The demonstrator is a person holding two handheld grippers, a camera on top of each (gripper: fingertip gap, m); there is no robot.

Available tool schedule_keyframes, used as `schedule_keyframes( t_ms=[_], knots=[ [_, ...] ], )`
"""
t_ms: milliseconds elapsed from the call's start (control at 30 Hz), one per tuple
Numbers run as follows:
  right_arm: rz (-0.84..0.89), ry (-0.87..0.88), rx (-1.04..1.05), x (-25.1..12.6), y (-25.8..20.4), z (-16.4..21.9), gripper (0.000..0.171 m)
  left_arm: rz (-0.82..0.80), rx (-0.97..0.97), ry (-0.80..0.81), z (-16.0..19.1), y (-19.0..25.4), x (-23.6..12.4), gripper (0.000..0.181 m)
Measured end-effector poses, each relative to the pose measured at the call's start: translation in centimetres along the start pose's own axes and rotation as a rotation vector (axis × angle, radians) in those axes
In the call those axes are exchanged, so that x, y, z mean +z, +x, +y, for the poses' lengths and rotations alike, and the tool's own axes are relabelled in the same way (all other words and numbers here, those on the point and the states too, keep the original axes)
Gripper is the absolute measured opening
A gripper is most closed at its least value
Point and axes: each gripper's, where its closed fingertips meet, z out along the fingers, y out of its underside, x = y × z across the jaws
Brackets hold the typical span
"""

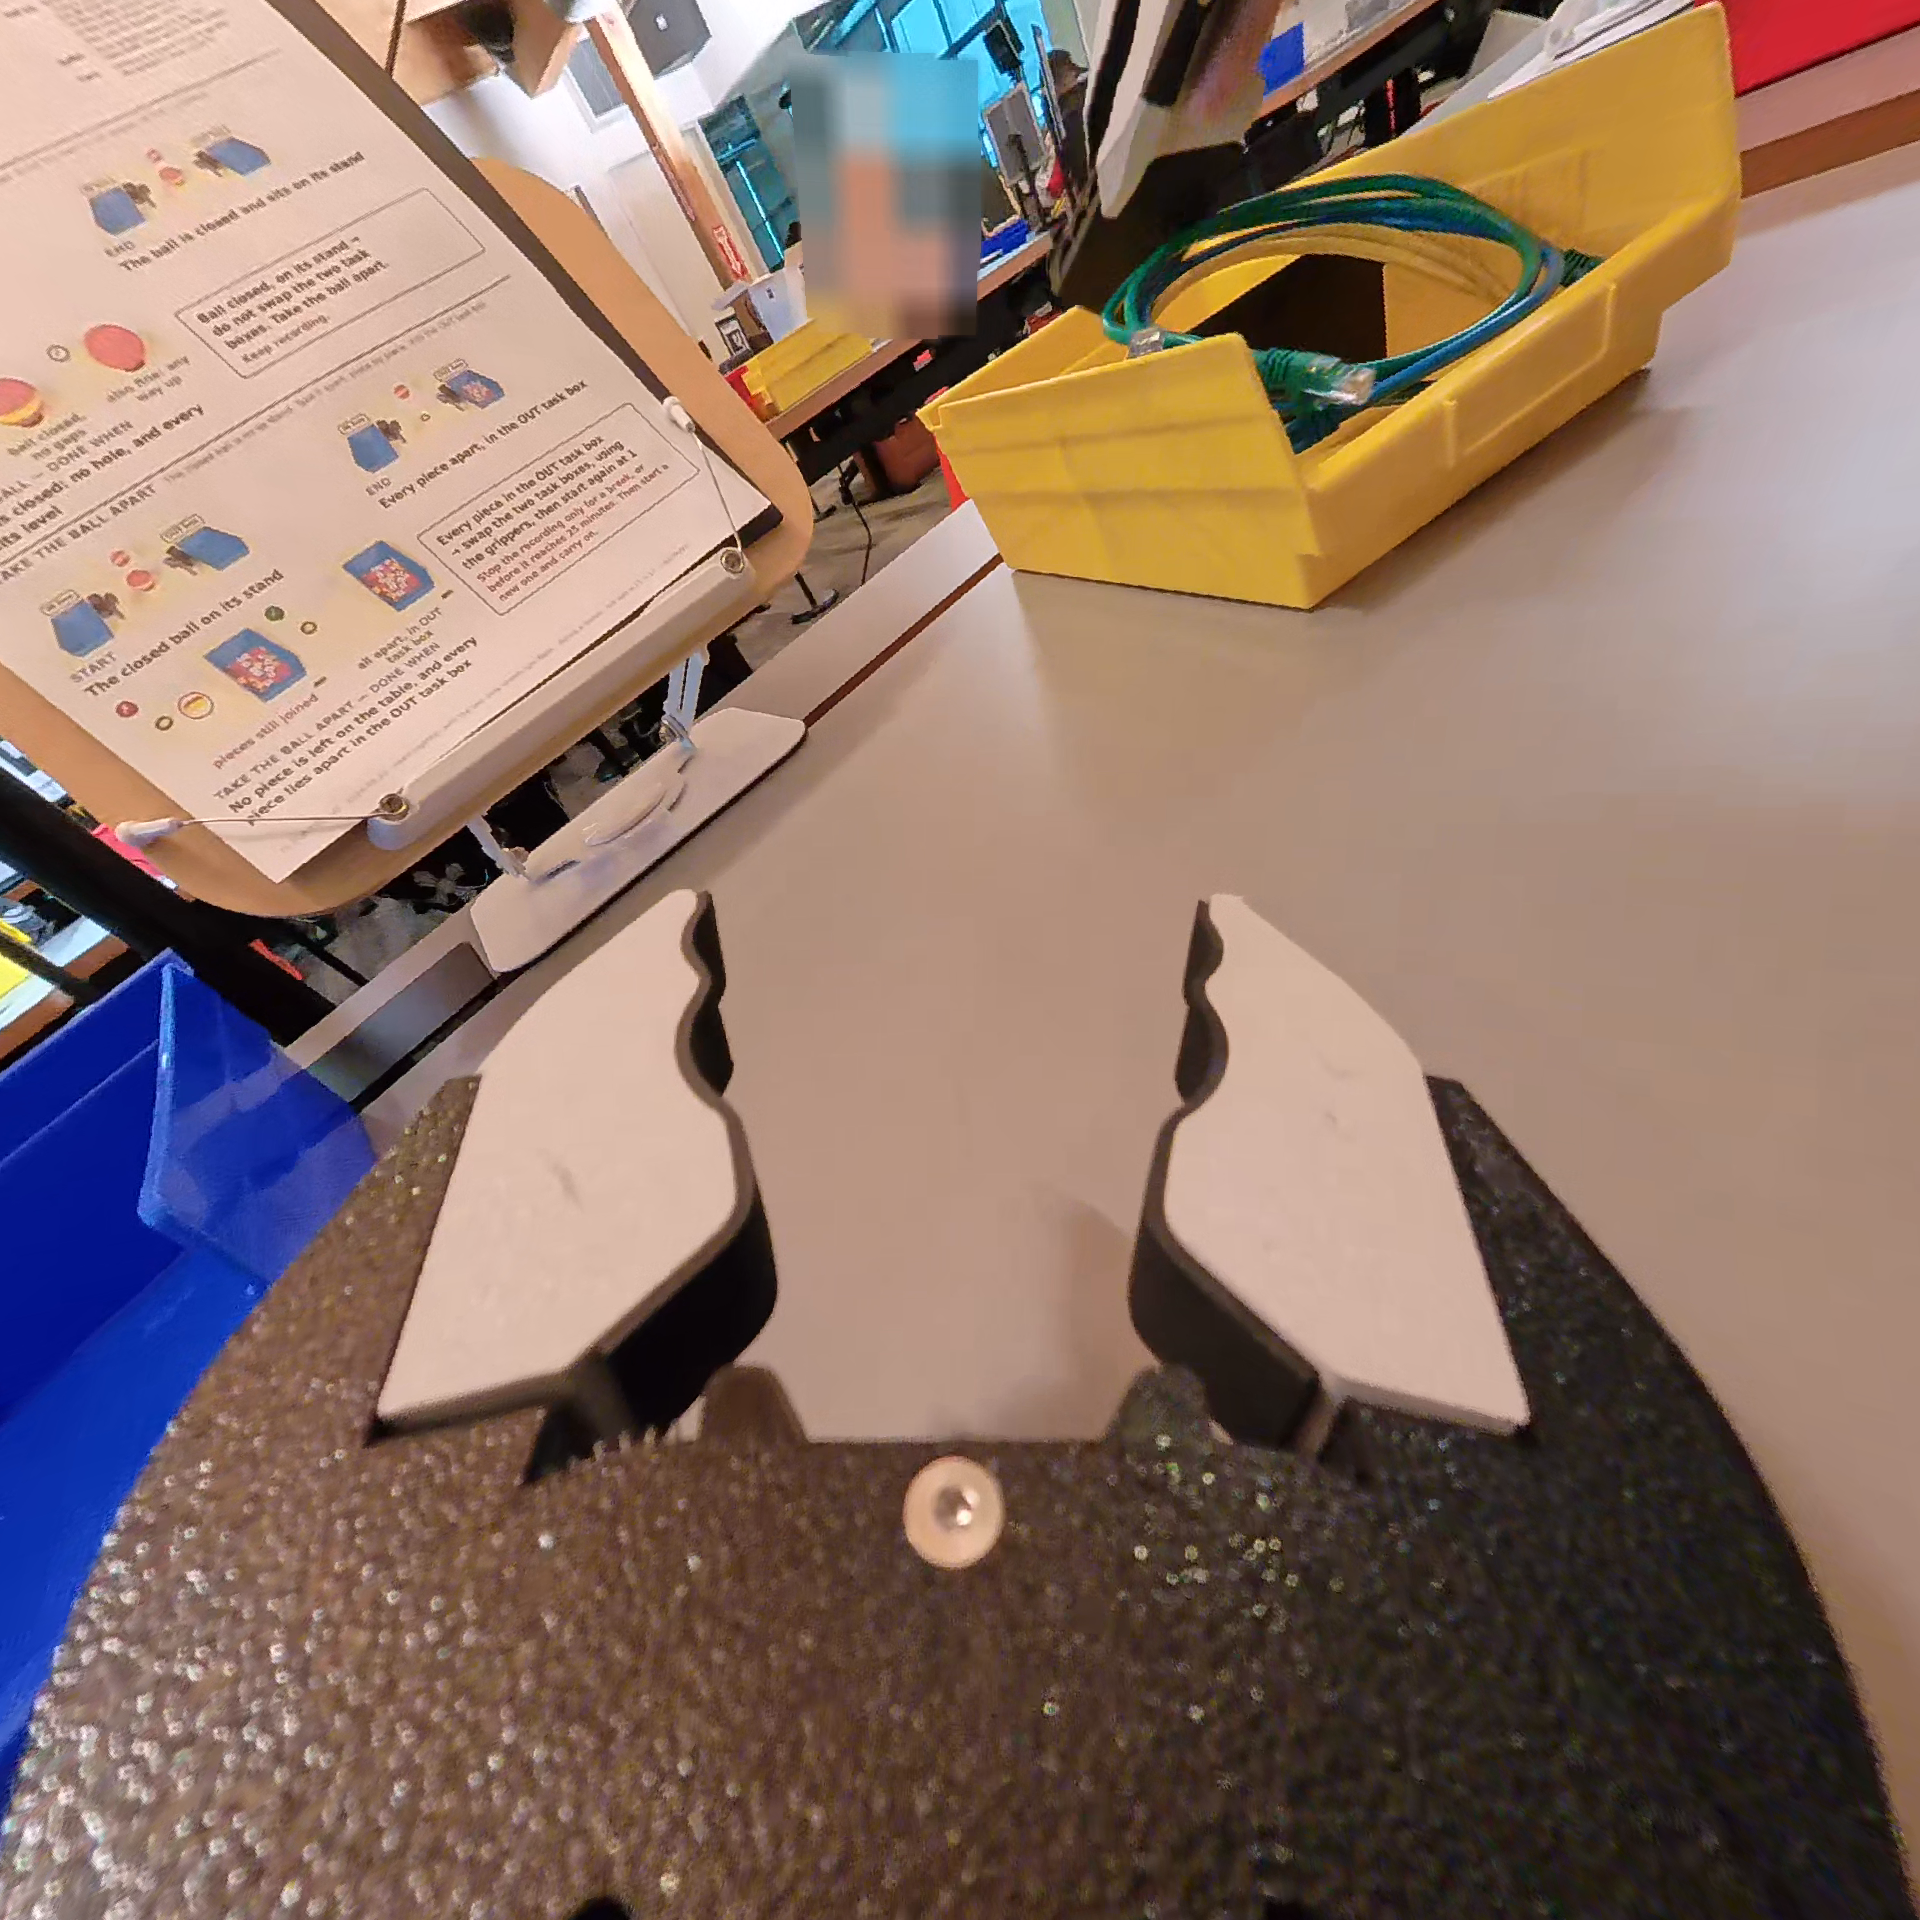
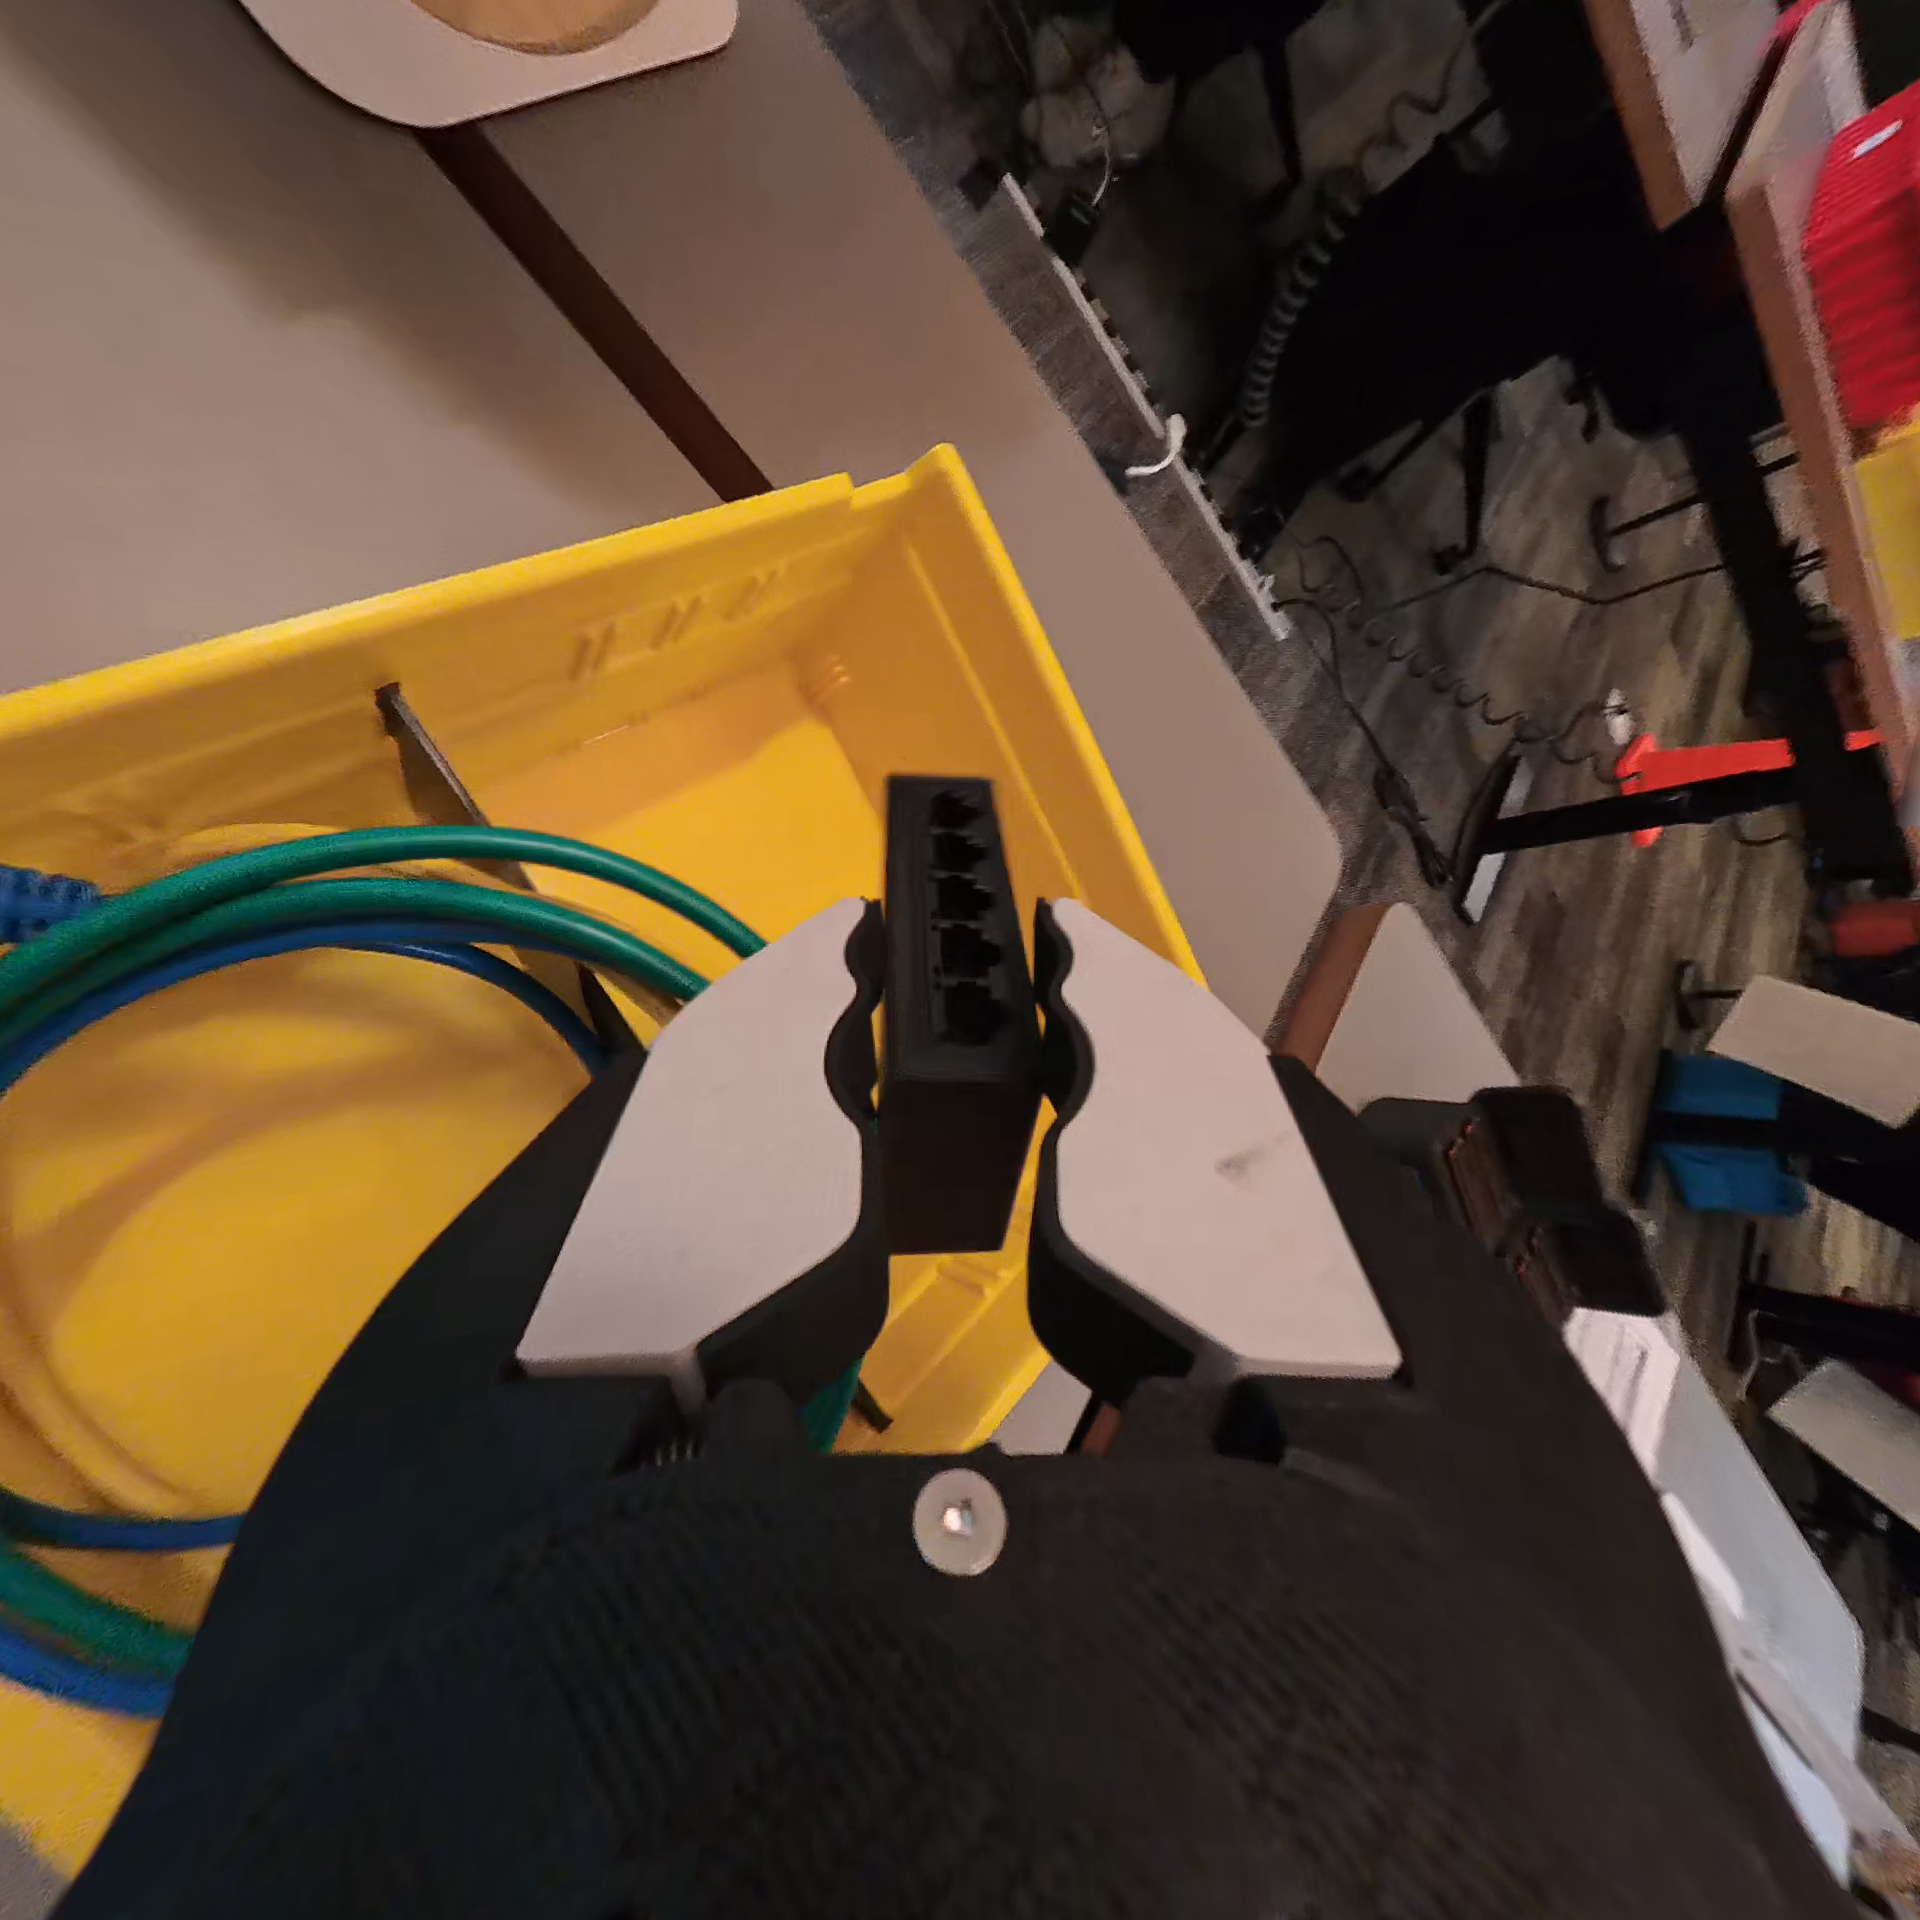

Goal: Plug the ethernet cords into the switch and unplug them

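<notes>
A busy workshop with desks, stands and floor cables is seen beyond a grey table that fills most of both views. On the table a yellow bin is set, and in the right wrist view its far wall is seen from above. A blue bin is seen at the left table edge, and an instruction sheet is propped on a white stand between the two bins.

Coiled green and blue ethernet cords are kept inside the yellow bin, with their clear plugs resting on its low front lip; the same coil is seen lying to the left of the right gripper.

The left gripper is held low over the bare table, pointed forward toward the yellow bin, with its fingers spread wide and nothing between them.

The right gripper is tilted downward over the yellow bin's corner. Its fingers are narrowed onto a small black switch, which is clamped by its two broad faces and held on end above the bin, with its row of ports turned toward the camera.
</notes>
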Motion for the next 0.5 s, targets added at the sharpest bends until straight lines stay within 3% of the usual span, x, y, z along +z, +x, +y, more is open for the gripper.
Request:
schedule_keyframes(
  t_ms=[133,300,500],
  knots=[
    [0.057,0.167,0.082,-2.4,0.5,-1.6,0.026,0.0,0.014,-0.018,0.2,0.2,0.0,0.084],
    [-0.042,0.294,0.351,-8.7,-3.3,0.2,0.05,0.051,-0.071,-0.099,0.4,1.6,0.8,0.084],
    [-0.04,0.44,0.567,-12.7,-10.8,3.3,0.064,0.247,-0.3,-0.131,-4.0,7.1,6.2,0.084]
  ],
)
